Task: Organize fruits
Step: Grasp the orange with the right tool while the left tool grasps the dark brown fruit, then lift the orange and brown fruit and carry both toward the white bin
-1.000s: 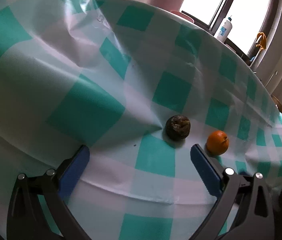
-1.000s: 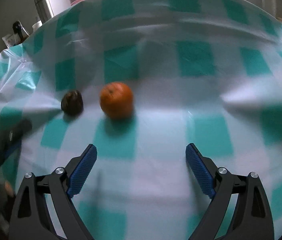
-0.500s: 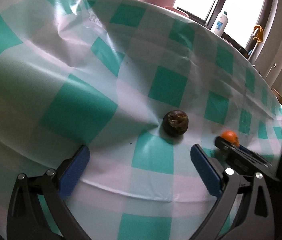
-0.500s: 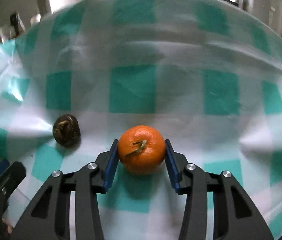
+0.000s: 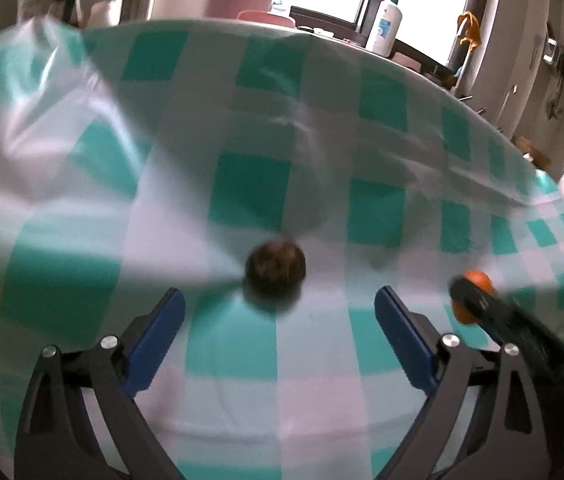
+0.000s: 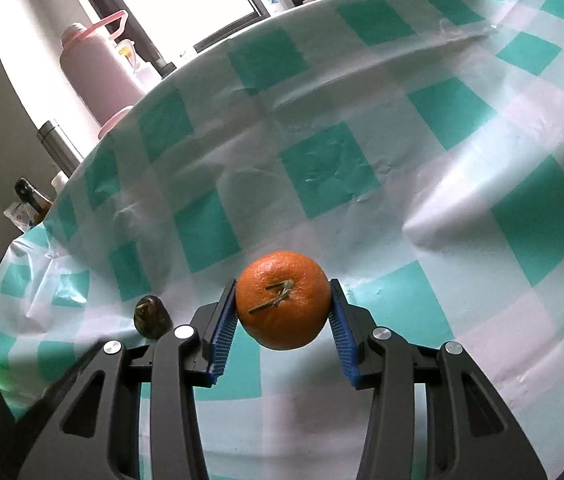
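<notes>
My right gripper (image 6: 283, 312) is shut on an orange mandarin (image 6: 283, 299) and holds it a little above the checked tablecloth (image 6: 362, 168). The mandarin (image 5: 476, 280) also shows at the right of the left wrist view, partly behind the right gripper's fingers. A dark brown wrinkled fruit (image 5: 275, 267) lies on the cloth just ahead of my left gripper (image 5: 279, 314), which is open and empty. The same dark fruit (image 6: 151, 315) shows left of the mandarin in the right wrist view.
A pink flask (image 6: 97, 76), a steel bottle (image 6: 59, 146) and a white lotion bottle (image 5: 384, 26) stand beyond the table's far edge by the window. The green and white plastic cloth (image 5: 241, 152) is creased and ridged.
My right gripper has lifted the mandarin off the cloth and tilted up. My left gripper has moved closer to the dark fruit, which now sits centred ahead of its open jaws.
</notes>
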Motion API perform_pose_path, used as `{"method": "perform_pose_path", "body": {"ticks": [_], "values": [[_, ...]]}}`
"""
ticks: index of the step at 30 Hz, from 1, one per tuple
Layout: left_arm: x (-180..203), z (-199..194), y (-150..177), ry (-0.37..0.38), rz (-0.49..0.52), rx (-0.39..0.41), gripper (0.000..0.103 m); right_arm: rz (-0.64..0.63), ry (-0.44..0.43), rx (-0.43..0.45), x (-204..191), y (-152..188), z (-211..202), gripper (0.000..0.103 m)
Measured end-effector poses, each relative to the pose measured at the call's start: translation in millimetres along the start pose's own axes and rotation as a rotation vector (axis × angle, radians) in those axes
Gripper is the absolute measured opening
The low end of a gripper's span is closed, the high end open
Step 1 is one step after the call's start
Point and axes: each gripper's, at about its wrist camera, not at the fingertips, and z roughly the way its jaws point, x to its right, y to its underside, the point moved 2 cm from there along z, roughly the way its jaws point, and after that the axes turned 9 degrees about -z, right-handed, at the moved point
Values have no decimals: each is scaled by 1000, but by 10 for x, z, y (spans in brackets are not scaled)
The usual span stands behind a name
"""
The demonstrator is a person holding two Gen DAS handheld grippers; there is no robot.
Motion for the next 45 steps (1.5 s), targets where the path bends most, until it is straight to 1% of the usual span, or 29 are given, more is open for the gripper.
{"method": "perform_pose_path", "body": {"ticks": [1, 2, 4, 5, 10, 11, 12, 13, 17, 19, 21, 24, 27, 31, 34, 38, 45], "values": [[23, 51, -24, -15, 10, -4, 94, -2, -3, -3, -3, 2, 7, 44], [73, 176, -68, -42, 35, -23, 86, -3, -4, -4, -24, -8, -19, 44], [128, 352, -111, -83, 69, -56, 77, -6, -8, -9, 17, -5, -64, 44], [138, 425, -123, -108, 82, -72, 76, -8, -10, -13, 3, -14, -53, 44], [158, 606, -135, -146, 119, -113, 76, -18, -20, -23, -33, -18, -21, 44], [178, 614, -129, -157, 134, -113, 69, -18, -22, -23, -35, -18, -18, 44], [182, 607, -124, -157, 138, -112, 57, -16, -23, -22, -32, -16, -21, 44], [178, 599, -117, -142, 135, -118, 44, -15, -24, -20, -30, -14, -25, 44], [8, 285, -62, -80, 58, -97, 44, -9, -32, -11, -33, -7, -34, 44], [-92, -26, 24, -58, 24, -69, 44, -9, -32, -12, -28, -7, -31, 44], [-196, -278, 139, -52, -10, -38, 44, -14, -36, -14, -33, -2, -30, 44], [-336, -508, 308, -60, -50, -1, 44, -17, -35, -17, -37, 2, -30, 44], [-413, -545, 298, -38, -93, 0, 44, -19, -35, -15, -41, 4, -38, 44], [-403, -520, 341, -34, -97, -25, 44, -23, -36, -20, -48, 12, -48, 44], [-437, -552, 385, -57, -90, -22, 44, -22, -33, -24, -53, 10, -44, 44], [-464, -516, 392, -54, -105, -39, 44, -24, -33, -27, -58, 7, -43, 44], [-467, -504, 404, -54, -111, -41, 44, -26, -34, -33, -48, 2, -24, 44]]}}
